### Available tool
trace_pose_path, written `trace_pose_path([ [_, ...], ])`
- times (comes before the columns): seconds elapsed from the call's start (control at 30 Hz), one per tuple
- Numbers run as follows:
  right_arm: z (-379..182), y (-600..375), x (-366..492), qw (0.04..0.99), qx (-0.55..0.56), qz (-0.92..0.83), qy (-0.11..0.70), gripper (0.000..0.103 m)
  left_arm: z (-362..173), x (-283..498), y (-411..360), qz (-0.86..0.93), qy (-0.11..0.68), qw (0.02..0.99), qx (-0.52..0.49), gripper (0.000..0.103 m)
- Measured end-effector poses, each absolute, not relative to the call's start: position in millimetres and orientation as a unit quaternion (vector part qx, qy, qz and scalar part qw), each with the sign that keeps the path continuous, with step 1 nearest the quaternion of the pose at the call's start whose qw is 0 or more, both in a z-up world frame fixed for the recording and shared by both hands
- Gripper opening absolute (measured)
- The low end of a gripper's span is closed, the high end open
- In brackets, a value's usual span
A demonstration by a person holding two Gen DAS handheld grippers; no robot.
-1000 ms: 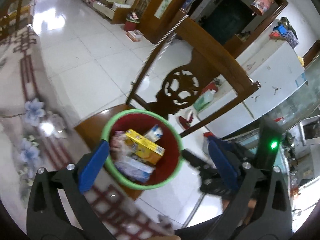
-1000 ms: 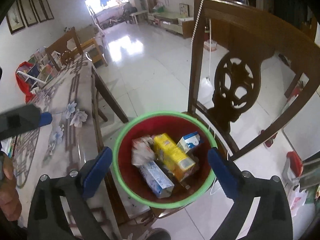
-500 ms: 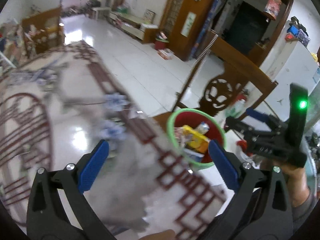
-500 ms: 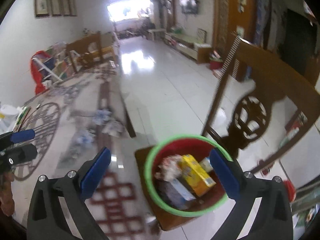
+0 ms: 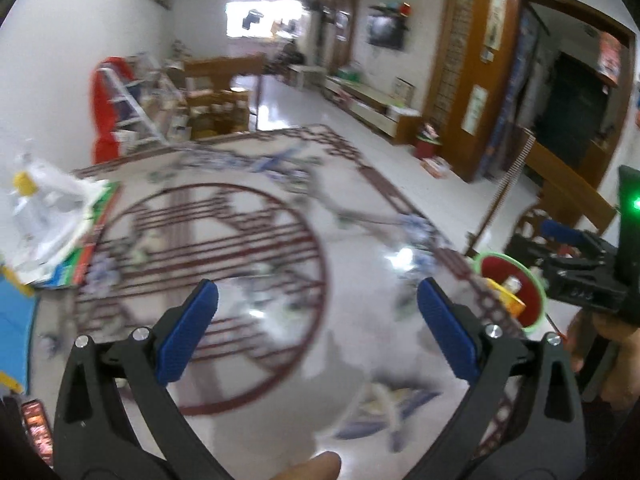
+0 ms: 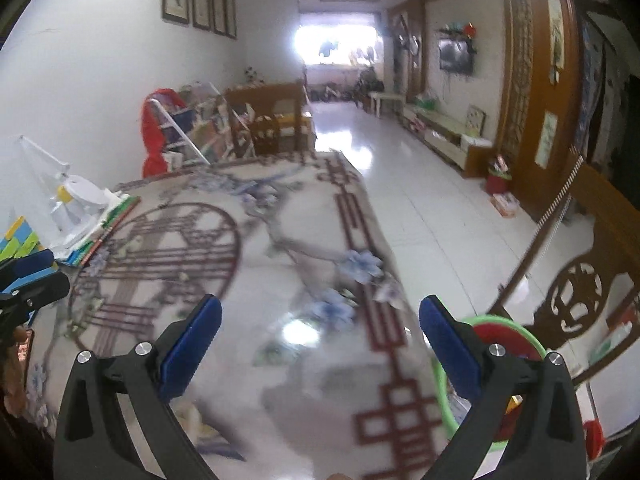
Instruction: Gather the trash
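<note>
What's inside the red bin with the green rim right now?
In the left wrist view the red bin holds a yellow box and a small white carton. The table edge and the right hand-held gripper cover the rest, so anything deeper cannot be seen.

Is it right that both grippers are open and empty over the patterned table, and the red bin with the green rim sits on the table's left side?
Not quite. The bin is off the table's right edge, as the left wrist view shows. The rest holds: the left gripper and right gripper are both open and empty over the patterned table.
</note>
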State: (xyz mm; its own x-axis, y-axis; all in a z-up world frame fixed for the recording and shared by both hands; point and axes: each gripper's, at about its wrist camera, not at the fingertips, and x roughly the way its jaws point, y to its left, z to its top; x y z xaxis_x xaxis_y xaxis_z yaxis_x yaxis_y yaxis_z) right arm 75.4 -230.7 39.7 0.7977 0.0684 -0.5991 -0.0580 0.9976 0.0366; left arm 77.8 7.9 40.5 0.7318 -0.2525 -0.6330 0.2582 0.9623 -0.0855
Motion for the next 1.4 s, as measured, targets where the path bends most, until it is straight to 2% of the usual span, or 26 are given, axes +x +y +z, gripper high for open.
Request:
trace_pose_path([
  [0.2,47,-188,71,0.958,-0.011,0.045,0.283,0.096,39,63,53,-0.090,0.316,0.945,0.001,0.097],
  [0.4,46,-170,62,0.963,-0.021,0.046,0.265,0.096,32,47,62,-0.058,0.270,0.961,0.004,0.098],
  [0.53,47,-169,54,0.968,-0.017,0.035,0.248,0.096,23,49,52,-0.059,0.286,0.956,0.022,0.098],
  [0.7,50,-174,48,0.972,-0.014,0.019,0.232,0.096,21,46,44,-0.060,0.269,0.961,0.023,0.098],
  [1.4,33,-168,38,0.969,-0.039,0.006,0.242,0.096,8,47,36,-0.069,0.284,0.956,0.011,0.098],
])
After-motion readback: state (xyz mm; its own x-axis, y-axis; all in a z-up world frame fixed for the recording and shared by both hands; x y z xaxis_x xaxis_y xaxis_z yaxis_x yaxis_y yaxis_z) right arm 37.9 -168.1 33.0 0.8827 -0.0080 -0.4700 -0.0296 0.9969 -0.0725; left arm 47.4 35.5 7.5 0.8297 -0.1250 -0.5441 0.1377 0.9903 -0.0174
